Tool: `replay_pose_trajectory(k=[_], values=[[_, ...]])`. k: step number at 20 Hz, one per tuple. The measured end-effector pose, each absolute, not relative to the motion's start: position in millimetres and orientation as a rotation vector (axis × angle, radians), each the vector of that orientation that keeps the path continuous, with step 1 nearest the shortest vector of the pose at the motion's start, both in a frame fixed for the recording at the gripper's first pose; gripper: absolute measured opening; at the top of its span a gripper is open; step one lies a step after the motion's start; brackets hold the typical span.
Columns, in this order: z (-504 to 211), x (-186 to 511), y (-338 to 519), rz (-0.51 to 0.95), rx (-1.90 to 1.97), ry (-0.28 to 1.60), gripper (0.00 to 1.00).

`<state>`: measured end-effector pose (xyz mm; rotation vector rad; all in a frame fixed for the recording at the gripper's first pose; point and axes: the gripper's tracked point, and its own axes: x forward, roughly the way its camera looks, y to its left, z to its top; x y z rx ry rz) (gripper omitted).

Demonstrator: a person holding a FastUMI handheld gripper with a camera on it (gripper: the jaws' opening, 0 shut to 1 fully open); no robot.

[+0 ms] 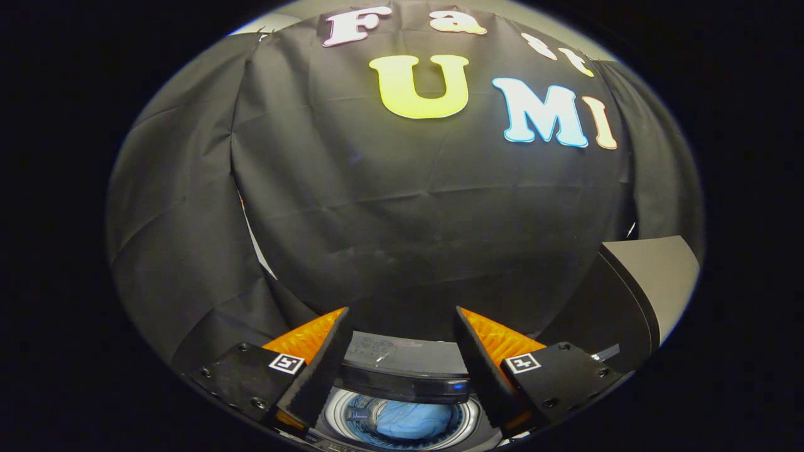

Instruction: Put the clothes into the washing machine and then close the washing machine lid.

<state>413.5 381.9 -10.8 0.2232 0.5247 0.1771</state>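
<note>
My tongs (402, 351) hang released, fingers spread wide with nothing between them, above the washing machine (402, 376). Down between the fingers I look into its round drum (402, 422), and the blue clothes (411, 419) lie bunched inside it, their long axis running across from one finger toward the other. The machine's dark back panel (402, 355) sits just beyond the drum. The lid (634, 295) stands raised, tilted up beyond my right finger. Black cloth (408, 220) hangs behind everything.

Dim booth, light from above. Strong fisheye bending at edges. Faint glare on the washing machine (402, 376) rim; focus sharp.
</note>
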Motion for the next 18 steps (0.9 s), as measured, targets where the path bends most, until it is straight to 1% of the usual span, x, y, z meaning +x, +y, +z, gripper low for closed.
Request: replay_pose_trajectory(k=[5, 11, 14, 16, 18], values=[[-11, 402, 383, 0.174, 0.217, 0.483, 1.0], [-18, 373, 387, 0.173, 0.221, 0.46, 0.99], [-28, 341, 389, 0.174, 0.248, 0.452, 0.99], [-45, 317, 382, 0.141, 0.244, 0.461, 0.98], [-51, 295, 380, 0.139, 0.239, 0.462, 0.98]])
